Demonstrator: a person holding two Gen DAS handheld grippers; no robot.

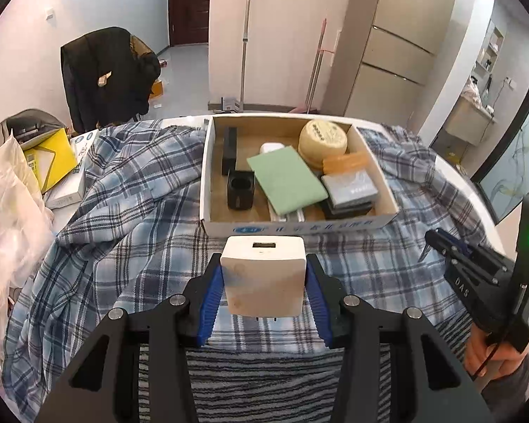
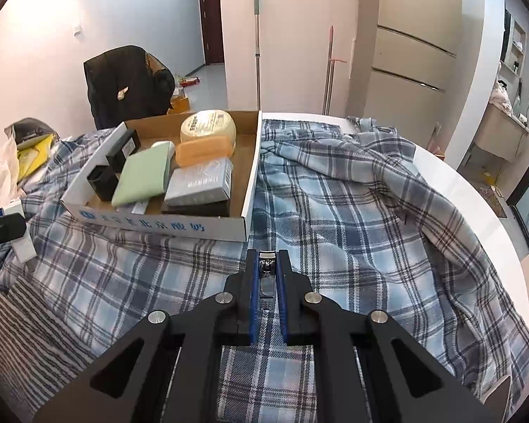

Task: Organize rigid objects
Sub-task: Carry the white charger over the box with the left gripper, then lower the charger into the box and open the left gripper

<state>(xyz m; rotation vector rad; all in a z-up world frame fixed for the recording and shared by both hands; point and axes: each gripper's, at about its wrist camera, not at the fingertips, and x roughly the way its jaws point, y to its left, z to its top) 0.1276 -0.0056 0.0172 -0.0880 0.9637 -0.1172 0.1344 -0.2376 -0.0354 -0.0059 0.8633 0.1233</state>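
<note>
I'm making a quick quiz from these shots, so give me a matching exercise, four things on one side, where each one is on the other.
Things:
1. white charger
2. nail clipper
3. green flat case
4. round yellow tin

Places:
A. far right corner of the cardboard box
B. in the right gripper
C. in the left gripper
D. middle of the box, atop other items

Pairs: 1-C, 2-B, 3-D, 4-A
</note>
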